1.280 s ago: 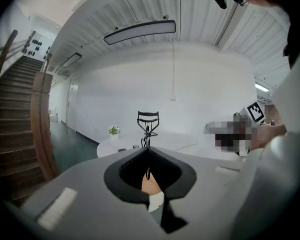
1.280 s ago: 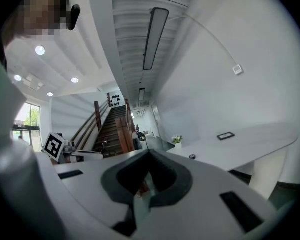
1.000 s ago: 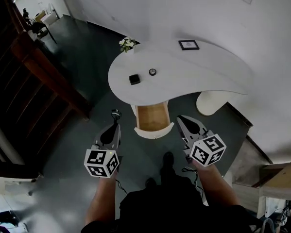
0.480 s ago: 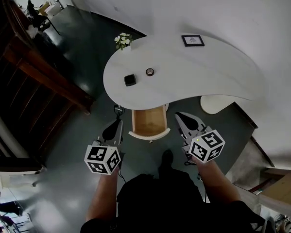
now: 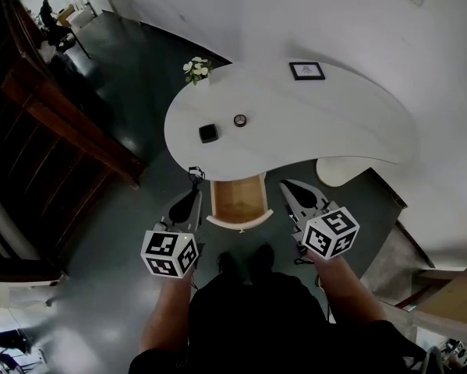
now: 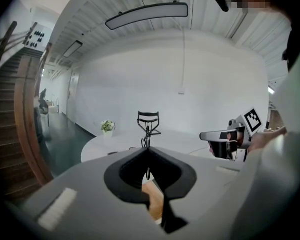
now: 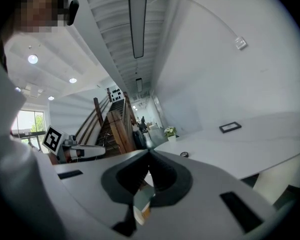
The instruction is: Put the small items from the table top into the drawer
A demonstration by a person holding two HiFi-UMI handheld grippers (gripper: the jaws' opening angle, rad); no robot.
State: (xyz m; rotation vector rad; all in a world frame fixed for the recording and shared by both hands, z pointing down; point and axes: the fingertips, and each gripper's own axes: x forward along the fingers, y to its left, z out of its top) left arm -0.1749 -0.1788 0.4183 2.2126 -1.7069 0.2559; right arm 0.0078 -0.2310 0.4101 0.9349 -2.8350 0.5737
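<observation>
Your left gripper (image 5: pixel 191 195) is clamped tight on an eyelash curler (image 6: pixel 148 123). It stands upright out of the pinched tips, curved head on top. From the head view, that curler is the small dark shape at the gripper's tip, just off the near edge of the white table (image 5: pixel 334 123) and left of the drawer (image 5: pixel 238 201).

The drawer is pulled open under the table's near edge, its wooden inside showing. Your grippers flank it, one on each side.

Your right gripper (image 5: pixel 286 187) has its fingers pressed together tip to tip, holding nothing.

Up on the table top, a small black square box (image 5: pixel 208 133) and a small round dark-rimmed item (image 5: pixel 240 120) lie near each other on the left part, not touching. A framed picture (image 5: pixel 306 71) lies at the far edge, and a little pot of white flowers (image 5: pixel 196 68) is at the far left edge.
</observation>
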